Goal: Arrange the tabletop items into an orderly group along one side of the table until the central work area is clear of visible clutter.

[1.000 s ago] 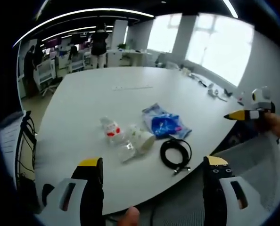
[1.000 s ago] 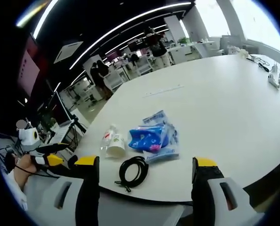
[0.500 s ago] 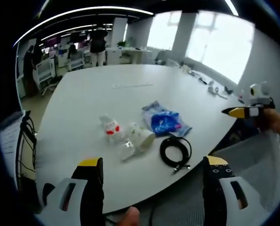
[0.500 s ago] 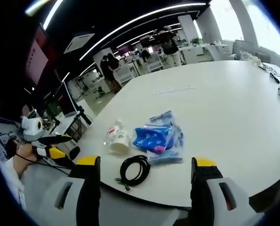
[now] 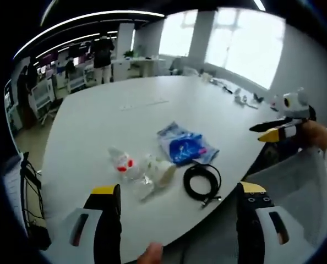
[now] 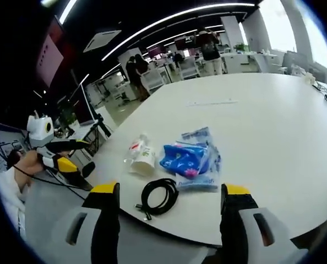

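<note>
Clutter sits in a loose bunch near my edge of the big white oval table (image 5: 169, 104): a coiled black cable (image 5: 202, 182) just at the rim, a crinkly blue-and-clear plastic bag (image 5: 184, 146) beside it, then a white paper cup lying on its side (image 6: 143, 159) touching a clear plastic bottle with a red label (image 5: 121, 163). My left gripper (image 5: 176, 190) hangs off the table edge, jaws spread wide, nothing between them. My right gripper (image 6: 167, 190) likewise hangs spread and empty, short of the cable.

Risks, as I judge them: the cable lies so close to the rim that a sloppy nudge could drag it off. The bottle and cup could roll if bumped. The bag looks slippery and could crumple or slide out of a shallow pinch. Both grippers aimed at the same bunch could collide.
</note>
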`<state>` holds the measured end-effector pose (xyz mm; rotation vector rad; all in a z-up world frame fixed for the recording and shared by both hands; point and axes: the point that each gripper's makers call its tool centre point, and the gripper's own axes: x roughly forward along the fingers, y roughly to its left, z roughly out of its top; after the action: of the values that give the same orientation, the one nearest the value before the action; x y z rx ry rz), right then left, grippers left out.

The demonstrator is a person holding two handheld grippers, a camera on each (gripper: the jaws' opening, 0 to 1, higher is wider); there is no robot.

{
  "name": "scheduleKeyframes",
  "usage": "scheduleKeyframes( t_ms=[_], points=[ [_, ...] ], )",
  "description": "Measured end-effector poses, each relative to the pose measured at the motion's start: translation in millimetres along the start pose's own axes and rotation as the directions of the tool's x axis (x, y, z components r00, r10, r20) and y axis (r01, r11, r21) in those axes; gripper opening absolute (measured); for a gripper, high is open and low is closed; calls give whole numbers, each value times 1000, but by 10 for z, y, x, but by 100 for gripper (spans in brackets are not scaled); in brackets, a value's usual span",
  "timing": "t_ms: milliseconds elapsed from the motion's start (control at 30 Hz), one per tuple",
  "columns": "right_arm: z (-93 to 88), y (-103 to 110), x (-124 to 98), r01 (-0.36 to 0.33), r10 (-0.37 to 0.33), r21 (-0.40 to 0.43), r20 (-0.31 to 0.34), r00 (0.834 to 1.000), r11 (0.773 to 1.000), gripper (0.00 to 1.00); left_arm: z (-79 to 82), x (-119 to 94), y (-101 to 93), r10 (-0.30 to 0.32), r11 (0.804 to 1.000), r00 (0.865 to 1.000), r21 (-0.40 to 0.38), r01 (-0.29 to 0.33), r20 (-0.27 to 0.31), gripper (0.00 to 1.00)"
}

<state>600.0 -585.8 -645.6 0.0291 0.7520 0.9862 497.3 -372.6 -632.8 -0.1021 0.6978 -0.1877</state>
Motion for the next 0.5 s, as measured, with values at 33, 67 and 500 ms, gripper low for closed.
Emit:
scheduleKeyframes(
  t_ms=[33,67,500],
  points=[
    [13,-6,-5,8,-8,3,2,1000,1000,72,23,17,13,-9,1000,1000,1,9,4,83],
    [23,-6,-9,13,-13,3,3,1000,1000,72,38,24,16,-15,1000,1000,1,15,7,83],
    [360,90,-88,50,-50,-1,52,997,999,71,191,68,69,-95,994,995,62,94,15,82]
  ],
)
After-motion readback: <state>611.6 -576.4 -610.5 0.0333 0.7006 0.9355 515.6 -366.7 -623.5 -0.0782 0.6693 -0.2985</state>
